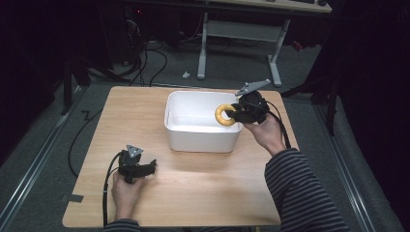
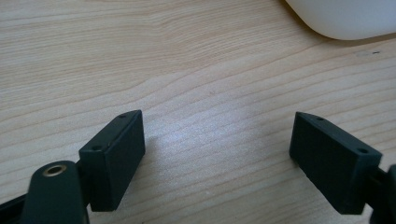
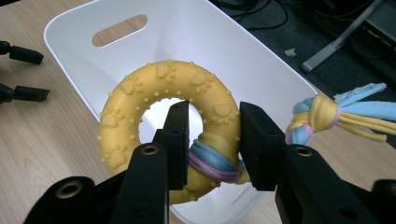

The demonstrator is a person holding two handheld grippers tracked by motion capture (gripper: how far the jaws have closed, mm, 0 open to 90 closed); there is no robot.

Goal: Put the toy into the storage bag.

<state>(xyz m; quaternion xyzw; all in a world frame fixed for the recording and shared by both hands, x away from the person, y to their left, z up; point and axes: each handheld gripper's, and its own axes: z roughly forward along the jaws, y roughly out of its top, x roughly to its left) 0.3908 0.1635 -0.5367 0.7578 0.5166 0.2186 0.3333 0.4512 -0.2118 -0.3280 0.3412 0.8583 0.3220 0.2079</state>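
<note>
Right gripper view: right gripper (image 3: 210, 140) clamps the yellow ring toy (image 3: 140, 107) above the white bin (image 3: 280, 70); left gripper (image 2: 217, 154) gapes wide.

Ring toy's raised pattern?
Yellow ring toy bears paw prints and small bumps; clearest in the right gripper view.

Right gripper (image 1: 238, 112) raised, fingers (image 3: 180, 140) clamped; left gripper (image 1: 151, 167) low (fingers apart).

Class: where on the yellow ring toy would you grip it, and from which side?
Grip the yellow ring toy across its band, one jaw through the hole, one outside, beside the cloth wrap. The right gripper holds it so, over the white bin.
</note>
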